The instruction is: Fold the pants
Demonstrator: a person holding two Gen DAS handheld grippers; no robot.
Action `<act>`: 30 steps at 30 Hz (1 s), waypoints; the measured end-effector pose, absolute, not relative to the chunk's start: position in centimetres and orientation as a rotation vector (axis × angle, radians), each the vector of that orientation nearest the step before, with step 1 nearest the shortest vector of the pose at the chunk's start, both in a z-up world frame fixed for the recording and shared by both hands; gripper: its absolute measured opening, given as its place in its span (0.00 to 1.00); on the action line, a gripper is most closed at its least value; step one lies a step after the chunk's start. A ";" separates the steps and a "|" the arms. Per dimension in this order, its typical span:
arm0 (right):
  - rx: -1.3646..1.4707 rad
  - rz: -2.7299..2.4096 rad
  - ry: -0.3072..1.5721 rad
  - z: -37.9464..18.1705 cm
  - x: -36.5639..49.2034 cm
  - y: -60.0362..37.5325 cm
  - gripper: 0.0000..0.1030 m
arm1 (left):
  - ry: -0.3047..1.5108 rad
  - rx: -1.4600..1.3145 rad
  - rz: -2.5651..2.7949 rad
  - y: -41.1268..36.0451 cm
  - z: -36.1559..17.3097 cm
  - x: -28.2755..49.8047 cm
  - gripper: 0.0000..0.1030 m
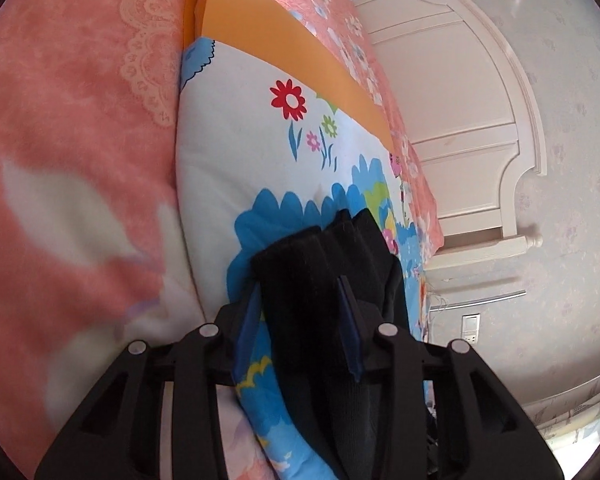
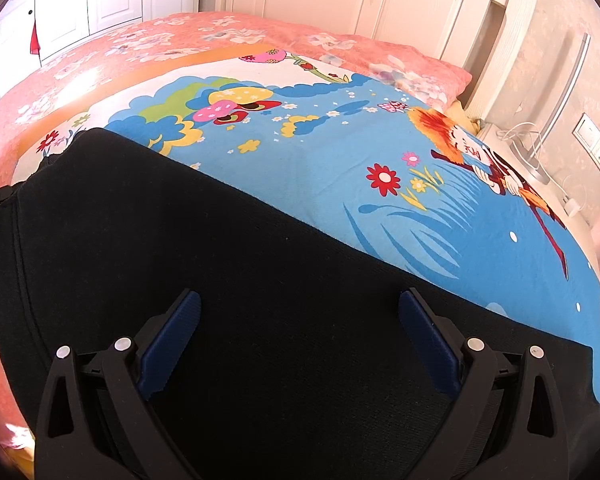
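Note:
The black pants lie spread flat on a cartoon-print sheet on the bed. In the left wrist view a bunched fold of the black pants stands between the blue pads, and my left gripper is shut on it; the view is rolled on its side. My right gripper hovers over the middle of the cloth with its blue pads far apart and nothing pinched between them. The near part of the pants is hidden under the gripper bodies.
A pink floral quilt covers the bed around the sheet. A white headboard and bedpost stand behind, with a bedside stand, cables and wall socket at right. White wardrobe doors show at far left.

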State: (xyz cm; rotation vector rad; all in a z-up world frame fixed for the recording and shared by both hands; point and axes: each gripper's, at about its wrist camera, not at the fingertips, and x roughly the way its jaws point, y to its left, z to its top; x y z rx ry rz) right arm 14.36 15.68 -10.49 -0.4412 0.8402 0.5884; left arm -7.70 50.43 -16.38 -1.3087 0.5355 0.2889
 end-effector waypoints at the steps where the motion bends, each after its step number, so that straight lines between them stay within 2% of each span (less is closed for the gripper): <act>1: -0.441 0.589 0.840 -10.5 14.4 15.7 0.92 | 0.535 -1.310 0.279 50.7 -16.5 -7.4 0.34; 5: -0.441 0.589 0.841 -10.5 14.4 15.7 0.93 | 0.520 -1.340 0.246 51.3 -17.1 -7.2 0.11; 9: -0.439 0.590 0.843 -10.5 14.4 15.7 0.93 | 0.512 -1.191 0.288 49.9 -13.7 -7.6 0.11; 16: -0.416 0.606 0.857 -10.4 14.7 15.6 0.94 | 0.572 -0.764 0.443 44.2 -5.1 -5.9 0.10; 21: -0.133 0.736 0.975 -8.6 16.1 11.3 0.93 | 0.572 -0.297 0.500 34.0 0.7 -3.6 0.10; 24: 0.207 0.840 1.099 -8.1 17.4 5.9 0.93 | 0.532 0.002 0.444 24.8 2.0 -2.1 0.10; 26: 0.443 0.882 1.188 -8.8 18.6 2.2 0.93 | 0.503 0.198 0.361 17.7 0.8 -1.7 0.11; 30: 0.576 0.950 1.186 -7.9 18.7 -1.3 0.93 | 0.537 0.518 0.196 7.0 -6.2 -1.9 0.11</act>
